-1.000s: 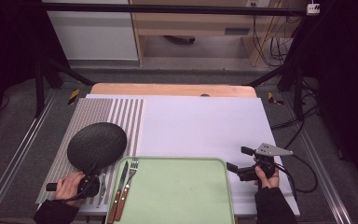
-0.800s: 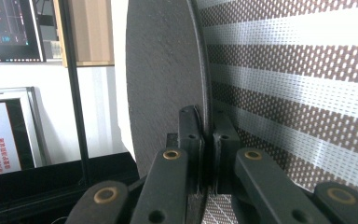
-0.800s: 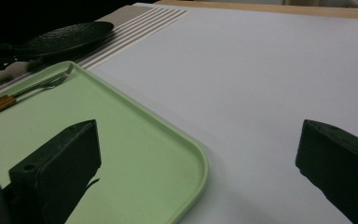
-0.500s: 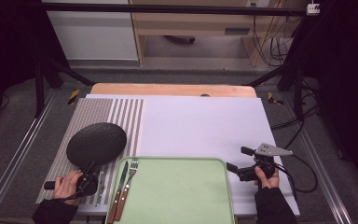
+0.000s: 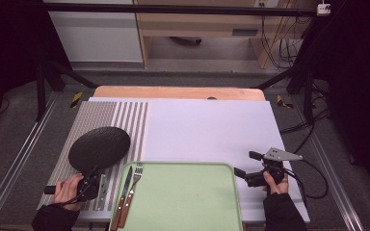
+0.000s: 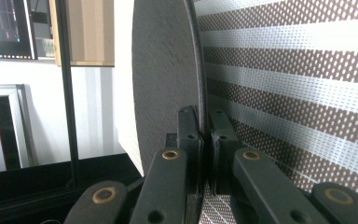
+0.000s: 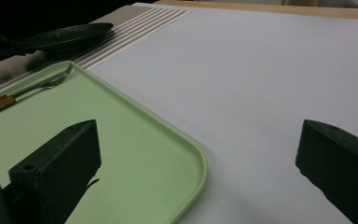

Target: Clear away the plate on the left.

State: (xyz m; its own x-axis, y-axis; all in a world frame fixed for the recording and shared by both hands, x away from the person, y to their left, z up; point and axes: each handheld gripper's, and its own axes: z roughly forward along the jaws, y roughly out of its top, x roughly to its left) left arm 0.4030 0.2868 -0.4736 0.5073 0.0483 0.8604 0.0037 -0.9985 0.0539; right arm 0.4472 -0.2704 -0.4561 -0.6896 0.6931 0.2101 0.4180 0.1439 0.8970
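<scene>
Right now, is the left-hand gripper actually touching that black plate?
Touching. In the left gripper view, the left gripper has its jaws shut on the rim of the black plate, one on each face.

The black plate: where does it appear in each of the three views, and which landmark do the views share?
High view: the black plate lies at lower left, over the striped mat.
Left gripper view: the plate's edge rises at centre, clamped between the jaws of the left gripper.
Right gripper view: it sits at the upper left, beyond the green tray.
Shared landmark: the striped mat.

fork [image 5: 134, 179] and knife [image 5: 124, 193] on tray [image 5: 188, 202]
</scene>
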